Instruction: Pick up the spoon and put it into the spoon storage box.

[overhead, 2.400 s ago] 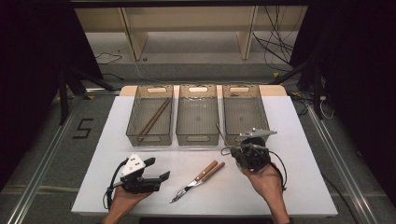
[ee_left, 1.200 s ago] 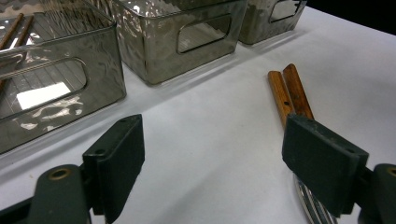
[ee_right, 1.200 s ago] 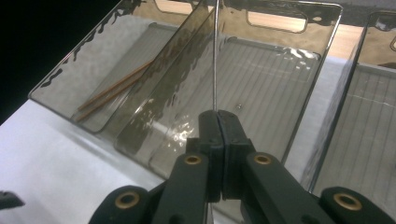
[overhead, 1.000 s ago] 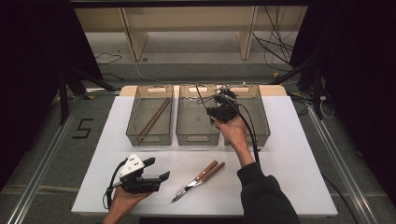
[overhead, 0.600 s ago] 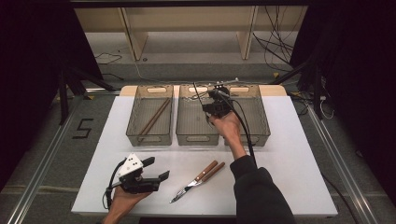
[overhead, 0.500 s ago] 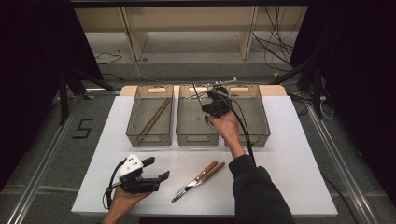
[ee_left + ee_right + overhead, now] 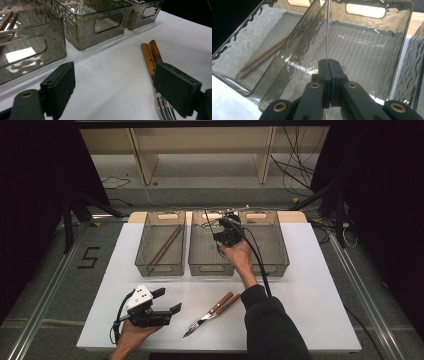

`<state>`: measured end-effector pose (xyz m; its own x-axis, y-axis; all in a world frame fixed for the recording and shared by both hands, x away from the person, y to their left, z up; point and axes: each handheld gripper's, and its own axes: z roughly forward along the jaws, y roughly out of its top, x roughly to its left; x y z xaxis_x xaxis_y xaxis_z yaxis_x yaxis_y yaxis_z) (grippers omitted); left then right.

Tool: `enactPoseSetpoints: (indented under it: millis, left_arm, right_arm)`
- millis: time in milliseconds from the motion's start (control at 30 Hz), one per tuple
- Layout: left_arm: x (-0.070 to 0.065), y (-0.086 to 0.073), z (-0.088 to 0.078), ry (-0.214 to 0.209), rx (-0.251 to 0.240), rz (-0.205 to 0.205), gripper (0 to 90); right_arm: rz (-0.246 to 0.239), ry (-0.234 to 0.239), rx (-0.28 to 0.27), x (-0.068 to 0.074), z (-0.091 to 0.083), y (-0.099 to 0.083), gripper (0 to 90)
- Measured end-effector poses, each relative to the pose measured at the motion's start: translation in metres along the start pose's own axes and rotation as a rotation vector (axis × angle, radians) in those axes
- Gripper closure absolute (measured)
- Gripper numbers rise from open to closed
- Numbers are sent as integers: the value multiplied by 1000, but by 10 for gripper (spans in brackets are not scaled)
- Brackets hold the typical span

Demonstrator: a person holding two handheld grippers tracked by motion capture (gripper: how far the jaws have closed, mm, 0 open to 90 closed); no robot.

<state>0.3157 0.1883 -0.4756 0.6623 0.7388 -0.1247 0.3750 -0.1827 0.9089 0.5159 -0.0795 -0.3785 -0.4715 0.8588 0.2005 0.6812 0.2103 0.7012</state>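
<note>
My right gripper (image 7: 218, 231) hangs over the middle smoky plastic bin (image 7: 211, 267), shut on a thin metal utensil (image 7: 327, 30) that sticks out past the pads, seen edge-on. The same bin (image 7: 367, 37) lies open and bare below the right gripper (image 7: 328, 62). Near the table's front left my left gripper (image 7: 168, 301) rests in a hand, jaws open with nothing between them. The left gripper (image 7: 117, 87) points at a fork (image 7: 163, 107) and a second utensil, both with wooden handles (image 7: 151, 53). That pair of utensils (image 7: 212, 309) lies at the front middle.
Three smoky bins stand in a row at the back of the white table (image 7: 310, 300). The left bin (image 7: 161, 268) holds two brown chopsticks (image 7: 166, 244); the right bin (image 7: 272, 245) lies under my right arm's cable. Dark floor and rails surround the table.
The right gripper rose from the table's front right, carried the thin utensil to the bins, then shifted left and a little down over the middle bin. The left gripper has kept still.
</note>
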Motion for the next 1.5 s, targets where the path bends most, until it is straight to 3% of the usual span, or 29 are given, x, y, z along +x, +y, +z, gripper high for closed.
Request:
enactPoseSetpoints:
  millis: [800,900,1133,1400,1500]
  left_arm:
    - [0,0,0,-3,8,9,173]
    - [0,0,0,-3,6,10,173]
    - [0,0,1,-2,8,7,173]
    - [-1,0,1,-2,15,2,173]
    - [-1,0,2,-4,19,6,173]
  right_arm:
    - [-2,-6,25,2,17,-5,881]
    - [-5,10,25,3,17,-4,776]
    - [-35,44,8,1,4,-3,642]
    - [-98,104,-50,0,-27,-11,514]
    - [-89,135,-75,-1,-37,-19,476]
